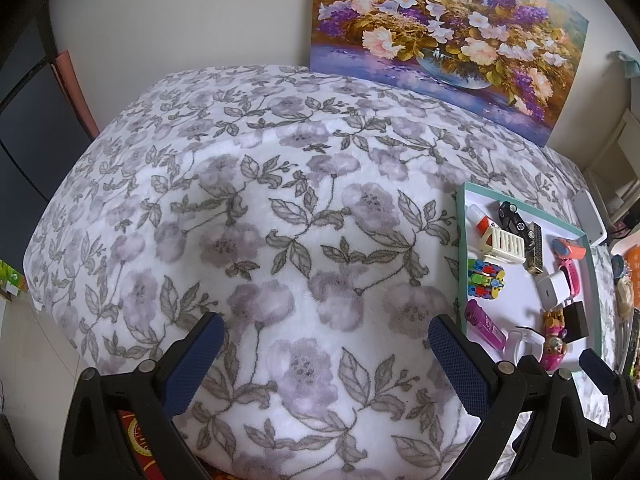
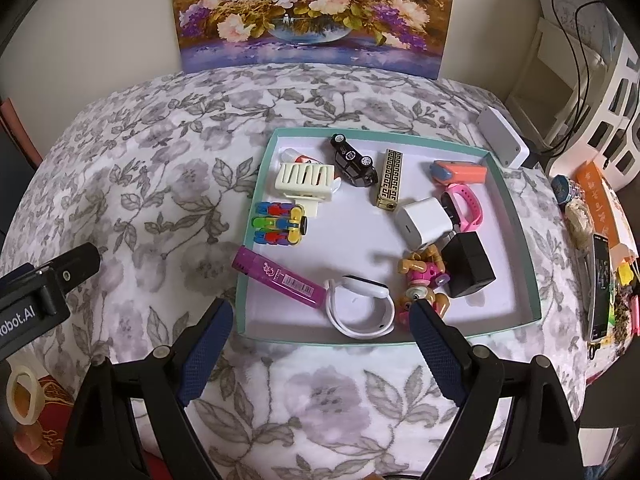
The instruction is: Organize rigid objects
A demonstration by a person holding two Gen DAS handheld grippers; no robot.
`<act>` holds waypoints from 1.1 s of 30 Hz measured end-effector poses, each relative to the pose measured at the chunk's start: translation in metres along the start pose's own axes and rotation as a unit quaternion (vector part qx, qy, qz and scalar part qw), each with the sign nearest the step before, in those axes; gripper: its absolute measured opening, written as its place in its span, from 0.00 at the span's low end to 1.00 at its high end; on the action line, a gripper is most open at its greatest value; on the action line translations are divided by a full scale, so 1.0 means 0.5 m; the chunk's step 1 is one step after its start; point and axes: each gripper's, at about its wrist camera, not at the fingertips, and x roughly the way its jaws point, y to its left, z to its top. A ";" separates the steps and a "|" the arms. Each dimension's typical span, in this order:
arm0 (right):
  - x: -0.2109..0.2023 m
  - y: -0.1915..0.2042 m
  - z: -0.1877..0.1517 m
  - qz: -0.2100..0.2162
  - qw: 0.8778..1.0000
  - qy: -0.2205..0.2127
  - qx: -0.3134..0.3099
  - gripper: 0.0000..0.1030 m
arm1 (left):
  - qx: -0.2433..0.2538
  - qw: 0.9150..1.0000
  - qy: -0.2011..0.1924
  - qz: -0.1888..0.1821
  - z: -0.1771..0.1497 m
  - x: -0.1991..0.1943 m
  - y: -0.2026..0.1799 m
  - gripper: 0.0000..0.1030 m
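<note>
Your right gripper point(image 2: 320, 344) wide open, empty, at tray point(image 2: 516, 216) near edge; left gripper point(image 1: 326, 356) likewise, over blanket. Nearest item in tray: white band point(image 2: 360, 308), light, springy loop; pinch strap. Beyond: purple lighter point(image 2: 280, 278), slick; grip mid-body. Far: toy car point(image 2: 354, 162), rolls.

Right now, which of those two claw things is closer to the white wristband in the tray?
The right gripper. It hangs open just before the white wristband at the tray's near edge. The left gripper is off to the tray's left, open over the blanket.
</note>
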 end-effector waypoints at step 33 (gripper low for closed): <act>0.011 -0.014 -0.003 -0.012 1.000 0.016 0.017 0.87 | 0.001 1.000 0.003 0.000 -0.001 0.003 -0.001 1.00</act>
